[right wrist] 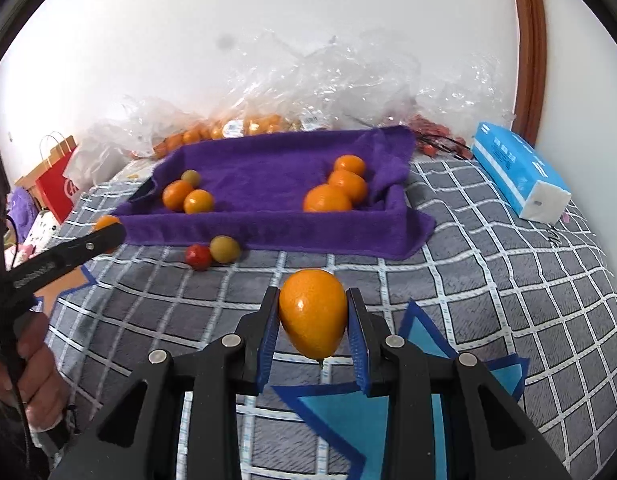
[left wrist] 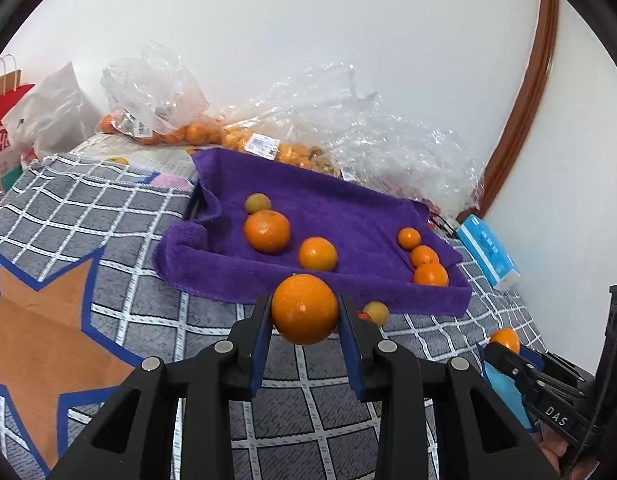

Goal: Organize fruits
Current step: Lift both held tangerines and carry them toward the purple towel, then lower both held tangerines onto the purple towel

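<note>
Tray (right wrist: 268,228) hidden under purple towel (right wrist: 292,160); bagged fruit (left wrist: 236,136) blurred.

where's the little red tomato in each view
Left wrist: the red tomato is mostly hidden, a red sliver between the left gripper's right finger and the yellow-green fruit.
Right wrist: it lies lower left of centre, touching the same fruit.
Shared landmark: the purple towel tray just behind.

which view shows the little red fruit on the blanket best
The right wrist view. There the red fruit lies in full sight on the checked blanket, beside a yellow-green fruit in front of the purple towel. In the left wrist view only a red sliver shows past the left gripper.
</note>
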A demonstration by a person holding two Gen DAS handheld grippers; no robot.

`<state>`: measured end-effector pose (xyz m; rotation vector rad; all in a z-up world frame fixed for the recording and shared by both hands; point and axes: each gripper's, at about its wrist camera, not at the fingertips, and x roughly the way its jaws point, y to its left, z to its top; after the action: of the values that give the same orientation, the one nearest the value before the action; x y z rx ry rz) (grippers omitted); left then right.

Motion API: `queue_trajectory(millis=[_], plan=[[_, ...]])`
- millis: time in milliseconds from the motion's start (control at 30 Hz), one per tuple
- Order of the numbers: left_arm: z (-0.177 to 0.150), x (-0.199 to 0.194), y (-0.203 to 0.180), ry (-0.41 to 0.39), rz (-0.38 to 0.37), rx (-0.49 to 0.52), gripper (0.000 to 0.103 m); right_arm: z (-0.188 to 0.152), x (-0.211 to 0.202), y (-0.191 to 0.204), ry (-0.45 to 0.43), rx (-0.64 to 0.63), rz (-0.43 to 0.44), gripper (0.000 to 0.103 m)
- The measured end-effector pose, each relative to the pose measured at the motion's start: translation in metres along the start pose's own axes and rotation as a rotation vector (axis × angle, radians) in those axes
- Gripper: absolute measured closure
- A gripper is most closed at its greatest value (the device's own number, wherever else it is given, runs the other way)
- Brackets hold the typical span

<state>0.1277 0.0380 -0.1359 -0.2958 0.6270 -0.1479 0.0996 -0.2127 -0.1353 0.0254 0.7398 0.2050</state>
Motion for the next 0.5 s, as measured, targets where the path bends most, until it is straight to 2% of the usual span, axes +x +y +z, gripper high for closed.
queue_trajectory(millis=[167, 300, 500], plan=[[0.013, -0.022, -0.003, -0.024, -0.016, 0.023, 0.072, 0.020, -0.014, 0.005, -0.042, -0.003, 0.012, 0.071], [0.030, -0.037, -0.013, -0.068, 0.003, 0.073, 0.072, 0.041, -0.018, 0.007, -0.079, 0.000, 0.024, 0.071], [0.061, -0.037, -0.019, -0.083, -0.007, 0.094, 0.072, 0.069, -0.011, 0.013, -0.119, 0.009, 0.035, 0.071]])
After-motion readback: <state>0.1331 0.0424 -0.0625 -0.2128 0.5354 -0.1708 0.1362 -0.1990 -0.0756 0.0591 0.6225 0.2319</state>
